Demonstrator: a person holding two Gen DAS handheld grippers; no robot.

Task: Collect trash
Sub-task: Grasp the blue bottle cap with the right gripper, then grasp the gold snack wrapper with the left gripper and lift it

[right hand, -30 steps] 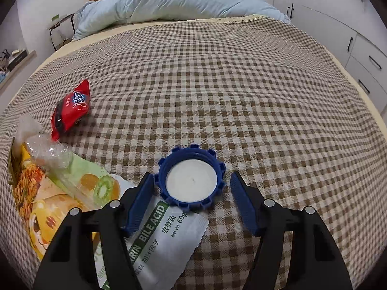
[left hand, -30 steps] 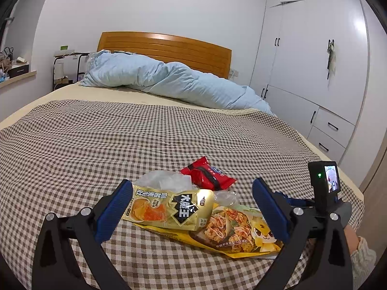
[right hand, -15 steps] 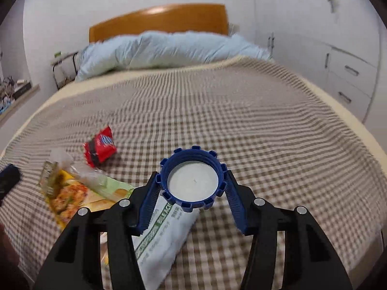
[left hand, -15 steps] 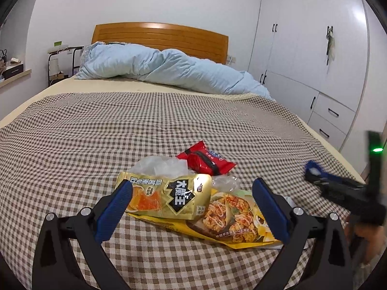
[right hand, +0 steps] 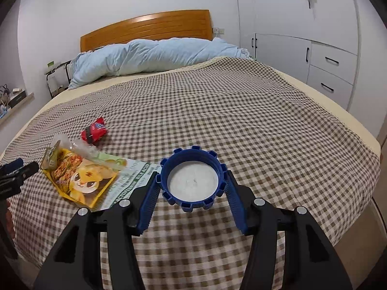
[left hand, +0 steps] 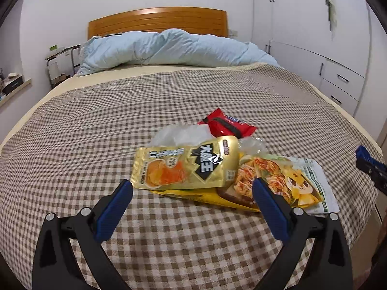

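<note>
Trash lies in a pile on the checked bed cover: a gold snack bag (left hand: 186, 164), a yellow cartoon snack bag (left hand: 273, 181) (right hand: 79, 176), a white-green sachet (left hand: 316, 181) (right hand: 130, 181), clear plastic wrap (left hand: 181, 135) and a red packet (left hand: 225, 125) (right hand: 94, 130). My left gripper (left hand: 193, 193) is open and empty, just in front of the gold bag. My right gripper (right hand: 191, 183) is shut on a blue notched lid (right hand: 192, 181), held above the bed right of the pile.
A light blue duvet (left hand: 174, 48) lies bunched at the wooden headboard (left hand: 157, 19). White wardrobes and drawers (left hand: 338, 72) stand along the right. The bed's foot edge (right hand: 358, 217) is near the right gripper. A shelf with clutter (left hand: 12, 82) is at left.
My right gripper closed on the blue lid and lifted it off the bed, pulling back. My left gripper stayed open and shifted slightly back from the pile.
</note>
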